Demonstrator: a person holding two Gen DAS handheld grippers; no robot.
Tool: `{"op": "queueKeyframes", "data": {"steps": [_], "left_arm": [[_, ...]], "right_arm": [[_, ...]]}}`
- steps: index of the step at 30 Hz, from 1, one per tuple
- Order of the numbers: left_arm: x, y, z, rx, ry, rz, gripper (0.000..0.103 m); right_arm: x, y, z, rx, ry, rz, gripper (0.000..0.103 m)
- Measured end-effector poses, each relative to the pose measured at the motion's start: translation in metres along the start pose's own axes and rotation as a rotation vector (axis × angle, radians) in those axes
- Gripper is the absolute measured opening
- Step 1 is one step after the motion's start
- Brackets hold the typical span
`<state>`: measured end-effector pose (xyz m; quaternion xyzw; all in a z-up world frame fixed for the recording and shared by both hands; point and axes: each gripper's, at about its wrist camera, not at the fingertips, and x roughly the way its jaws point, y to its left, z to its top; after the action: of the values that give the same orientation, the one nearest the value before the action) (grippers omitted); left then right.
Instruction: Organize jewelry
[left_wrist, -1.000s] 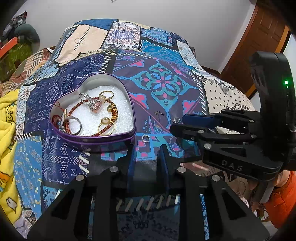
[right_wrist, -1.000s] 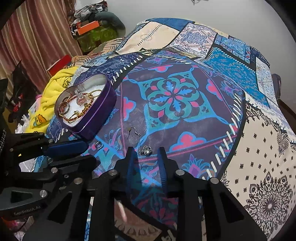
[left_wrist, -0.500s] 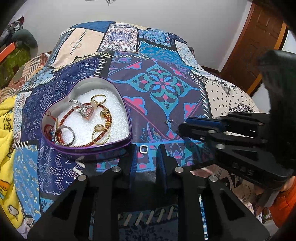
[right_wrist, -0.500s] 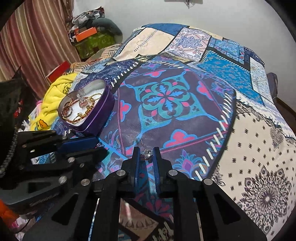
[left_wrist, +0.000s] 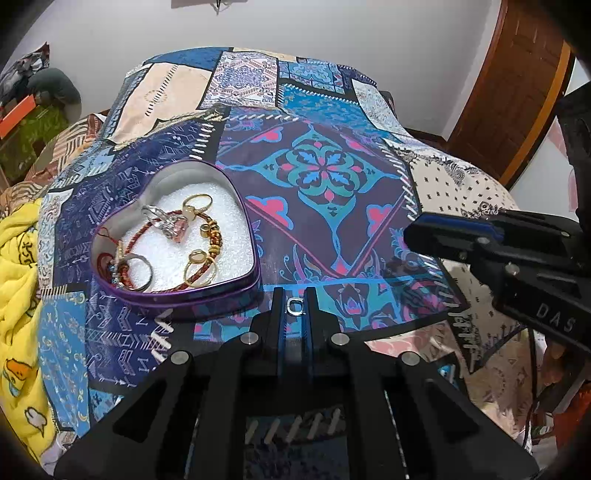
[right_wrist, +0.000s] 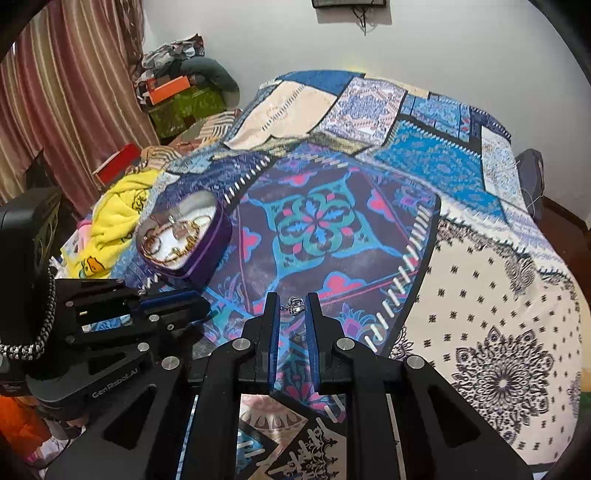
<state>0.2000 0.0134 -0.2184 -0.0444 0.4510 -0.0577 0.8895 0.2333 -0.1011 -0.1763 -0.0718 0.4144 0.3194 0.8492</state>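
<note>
Left gripper (left_wrist: 295, 306) has just been closing; its jaws now pinch a small square silver ring (left_wrist: 295, 306) just off the quilt (left_wrist: 325, 177), at 5 o'clock from the heart-shaped tin (left_wrist: 221, 291). Only the left wrist view looks into the tin: gold rings, a beaded bracelet (left_wrist: 212, 236), a pink-stone piece on white foam. Right gripper (right_wrist: 292, 305) is pressed together on a silver crown-shaped earring (right_wrist: 295, 305); that charm shows only in the right wrist view, tin at 10 o'clock.
</note>
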Motion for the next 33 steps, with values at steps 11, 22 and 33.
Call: {"op": "queueKeyframes", "data": {"steps": [11,22,33], "left_arm": [[-0.065,0.005,0.013,-0.007,-0.131,0.007,0.007],[-0.12,0.026,0.016,-0.018,-0.242,0.049,0.007],[-0.126,0.055,0.018,-0.039,-0.269,0.068,0.007]], "right_arm": [[-0.039,0.021,0.021,-0.02,-0.105,-0.007,0.012],[-0.062,0.063,0.042,-0.077,-0.201,0.018,0.012],[-0.043,0.089,0.06,-0.088,-0.206,0.07,0.012]]}}
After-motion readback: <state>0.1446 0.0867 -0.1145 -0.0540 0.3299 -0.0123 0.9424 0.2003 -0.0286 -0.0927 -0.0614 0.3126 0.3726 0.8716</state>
